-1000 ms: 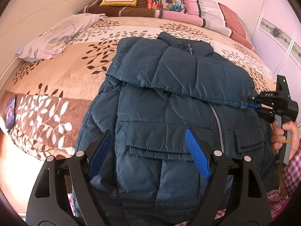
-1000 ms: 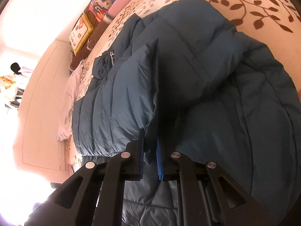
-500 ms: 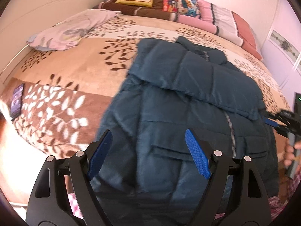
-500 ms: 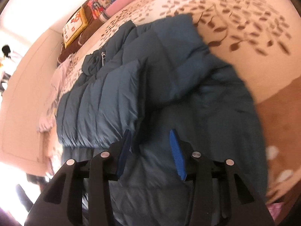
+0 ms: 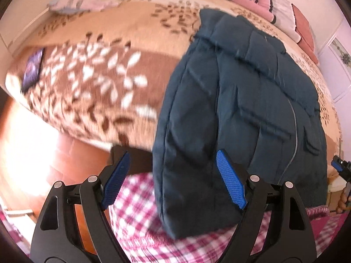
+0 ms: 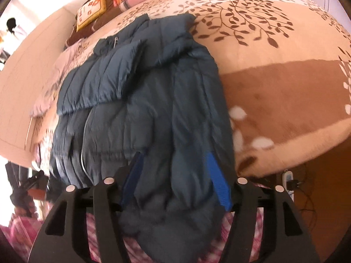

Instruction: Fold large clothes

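A dark teal puffer jacket point(image 5: 248, 100) lies on the bed with both sleeves folded across its front; its hem hangs over the near bed edge. It also shows in the right wrist view point(image 6: 140, 100). My left gripper point(image 5: 173, 177) is open and empty at the jacket's lower left hem corner. My right gripper point(image 6: 175, 179) is open and empty, with the jacket's lower right hem between and below its blue pads. The right gripper's tip shows at the far right edge of the left wrist view point(image 5: 339, 167).
The bed has a beige and brown leaf-pattern blanket point(image 5: 105, 70). A phone point(image 5: 33, 70) lies near its left edge. Pillows point(image 6: 94, 8) line the headboard. A pink checked garment point(image 5: 136, 210) is below the grippers. A power strip with cables point(image 6: 289, 182) lies on the floor.
My right gripper has let go of the folded sleeve, opened, and drawn back to the hem. My left gripper has moved left and down to the jacket's lower left corner.
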Motion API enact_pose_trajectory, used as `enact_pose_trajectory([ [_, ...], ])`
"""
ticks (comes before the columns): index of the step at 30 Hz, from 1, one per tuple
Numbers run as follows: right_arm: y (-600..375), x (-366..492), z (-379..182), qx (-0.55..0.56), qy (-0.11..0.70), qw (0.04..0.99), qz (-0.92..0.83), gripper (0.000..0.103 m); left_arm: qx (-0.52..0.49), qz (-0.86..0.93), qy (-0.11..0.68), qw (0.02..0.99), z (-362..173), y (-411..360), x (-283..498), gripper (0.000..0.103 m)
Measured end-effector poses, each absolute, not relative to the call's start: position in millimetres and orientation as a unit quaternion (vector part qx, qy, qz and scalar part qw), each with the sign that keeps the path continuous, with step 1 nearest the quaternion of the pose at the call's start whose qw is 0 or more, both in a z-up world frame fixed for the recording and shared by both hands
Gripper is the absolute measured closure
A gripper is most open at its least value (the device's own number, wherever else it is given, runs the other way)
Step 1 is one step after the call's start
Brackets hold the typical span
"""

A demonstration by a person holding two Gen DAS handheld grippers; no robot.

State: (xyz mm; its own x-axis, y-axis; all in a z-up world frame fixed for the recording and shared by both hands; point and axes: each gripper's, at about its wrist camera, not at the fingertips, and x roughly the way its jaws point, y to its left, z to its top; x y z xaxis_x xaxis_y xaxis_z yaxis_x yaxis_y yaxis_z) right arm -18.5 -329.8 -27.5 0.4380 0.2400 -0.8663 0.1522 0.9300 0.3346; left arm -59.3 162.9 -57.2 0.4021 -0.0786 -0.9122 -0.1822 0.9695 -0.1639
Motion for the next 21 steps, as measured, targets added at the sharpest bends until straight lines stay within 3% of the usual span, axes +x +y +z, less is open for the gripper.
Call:
enact_pose_trajectory([
  [3,-333,-33,-31,0.179,0.541,0.821,0.027,0.040,-0.129,0.016,0.560,0.818,-69,159,-66,0.024],
  [6,-335,-43,-35,0.171,0.550,0.817,0.012,0.039,-0.135,0.010,0.573,0.808,-78,157,-64,0.034],
  [9,-337,-55,-39,0.178,0.550,0.816,0.012,0.039,-0.141,0.018,0.588,0.797,-86,158,-62,0.038],
  [16,-329,-66,-48,0.183,0.562,0.806,0.026,0.039,-0.146,0.016,0.597,0.789,-96,155,-65,0.038],
  [21,-325,-71,-47,0.176,0.567,0.804,0.028,0.033,-0.150,0.014,0.598,0.787,-98,155,-65,0.038],
])
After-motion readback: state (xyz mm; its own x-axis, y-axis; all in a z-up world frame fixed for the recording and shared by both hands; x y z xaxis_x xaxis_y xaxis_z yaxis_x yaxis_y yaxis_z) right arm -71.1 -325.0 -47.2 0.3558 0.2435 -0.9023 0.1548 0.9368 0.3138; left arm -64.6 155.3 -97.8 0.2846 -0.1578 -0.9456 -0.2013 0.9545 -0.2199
